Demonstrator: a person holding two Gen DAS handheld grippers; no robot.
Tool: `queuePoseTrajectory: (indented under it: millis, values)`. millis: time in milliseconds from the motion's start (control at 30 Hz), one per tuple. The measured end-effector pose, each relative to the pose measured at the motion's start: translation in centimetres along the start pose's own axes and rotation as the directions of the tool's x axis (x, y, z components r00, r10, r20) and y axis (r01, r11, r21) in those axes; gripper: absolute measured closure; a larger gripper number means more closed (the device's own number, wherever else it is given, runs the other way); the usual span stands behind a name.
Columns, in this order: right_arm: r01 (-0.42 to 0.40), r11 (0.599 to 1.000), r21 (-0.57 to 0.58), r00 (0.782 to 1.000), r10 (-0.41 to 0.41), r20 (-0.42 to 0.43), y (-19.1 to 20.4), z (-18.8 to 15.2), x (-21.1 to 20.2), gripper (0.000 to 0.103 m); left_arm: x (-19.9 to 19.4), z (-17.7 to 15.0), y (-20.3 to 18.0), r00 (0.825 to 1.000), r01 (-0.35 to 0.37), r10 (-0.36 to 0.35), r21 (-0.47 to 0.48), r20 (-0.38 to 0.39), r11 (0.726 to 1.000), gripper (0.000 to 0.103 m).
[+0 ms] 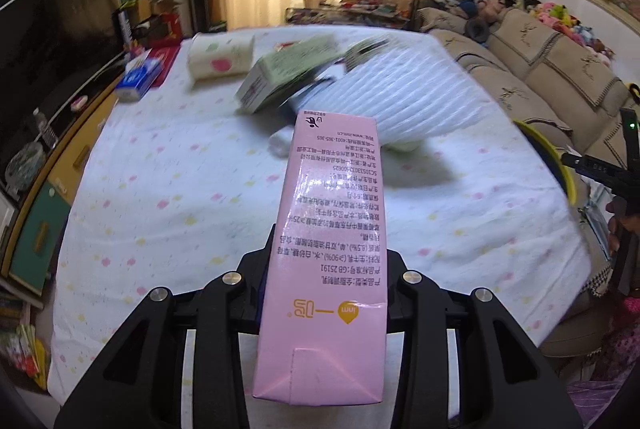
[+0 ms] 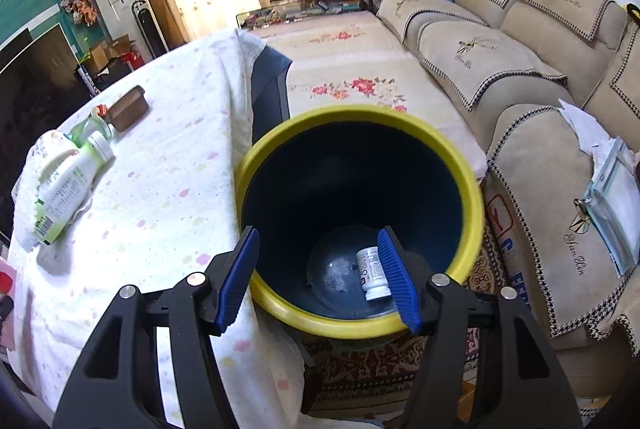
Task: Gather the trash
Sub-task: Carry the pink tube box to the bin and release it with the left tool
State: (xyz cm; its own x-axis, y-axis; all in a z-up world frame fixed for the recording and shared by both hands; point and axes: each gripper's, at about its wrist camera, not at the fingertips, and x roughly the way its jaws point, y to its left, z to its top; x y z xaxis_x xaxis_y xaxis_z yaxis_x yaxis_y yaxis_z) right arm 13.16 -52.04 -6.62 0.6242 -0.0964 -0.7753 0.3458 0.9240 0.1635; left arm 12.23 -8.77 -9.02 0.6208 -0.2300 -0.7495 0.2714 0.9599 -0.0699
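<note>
Your left gripper is clamped on a pink milk carton above the spotted tablecloth; only this view shows the green box and white ribbed bag further back. Your right gripper hangs empty, jaws apart, over the yellow-rimmed bin; only this view shows the white pill bottle on its floor, and a green-labelled bottle left on the table.

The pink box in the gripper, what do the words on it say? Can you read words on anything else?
Pink carton, held upside down in the left gripper:
"GB 25191"
"www.inm.cn"
"inm", in the orange logo
Its Chinese small print is too fine to quote.
Sofa cover: cursive embroidery, unclear.
White bottle in the bin: label too blurred.
Green bottle: too small.
</note>
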Motion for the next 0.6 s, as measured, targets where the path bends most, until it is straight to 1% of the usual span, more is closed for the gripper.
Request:
queuePoseTrajectory:
  millis: [100, 167, 267, 367, 467, 567, 600]
  values:
    - [0.003, 1.000, 0.009, 1.000, -0.003, 0.023, -0.7, -0.2, -1.5, 0.044, -0.6, 1.8, -2.4, 0.998, 0.058, -0.059, 0.037, 0.017, 0.998, 0.065]
    - [0.010, 1.000, 0.018, 0.999, -0.011, 0.037, -1.5, -0.4, -2.4, 0.044, -0.5, 3.1, -4.6, 0.994, 0.107, -0.108, 0.070, 0.021, 0.992, 0.065]
    - [0.028, 0.999, 0.038, 0.998, -0.030, 0.056, -2.7, -0.9, -3.7, 0.044, 0.4, 5.1, -8.7, 0.985, 0.171, -0.174, 0.138, 0.010, 0.975, 0.065]
    - [0.047, 0.997, 0.057, 0.997, -0.051, 0.061, -4.1, -1.5, -4.6, 0.043, 1.7, 6.7, -13.6, 0.969, 0.244, -0.245, 0.213, -0.024, 0.946, 0.065]
    - [0.059, 0.995, 0.081, 0.997, -0.064, 0.052, -5.7, -2.1, -4.8, 0.043, 3.3, 8.2, -18.4, 0.953, 0.303, -0.296, 0.280, -0.065, 0.911, 0.065]
    - [0.066, 0.991, 0.116, 0.997, -0.071, 0.043, -7.4, -2.7, -4.8, 0.043, 4.4, 9.5, -22.8, 0.940, 0.341, -0.330, 0.339, -0.090, 0.877, 0.065]
    - [0.068, 0.990, 0.125, 0.997, -0.073, 0.040, -7.8, -2.9, -4.7, 0.043, 4.8, 9.9, -24.3, 0.938, 0.344, -0.332, 0.358, -0.097, 0.868, 0.065]
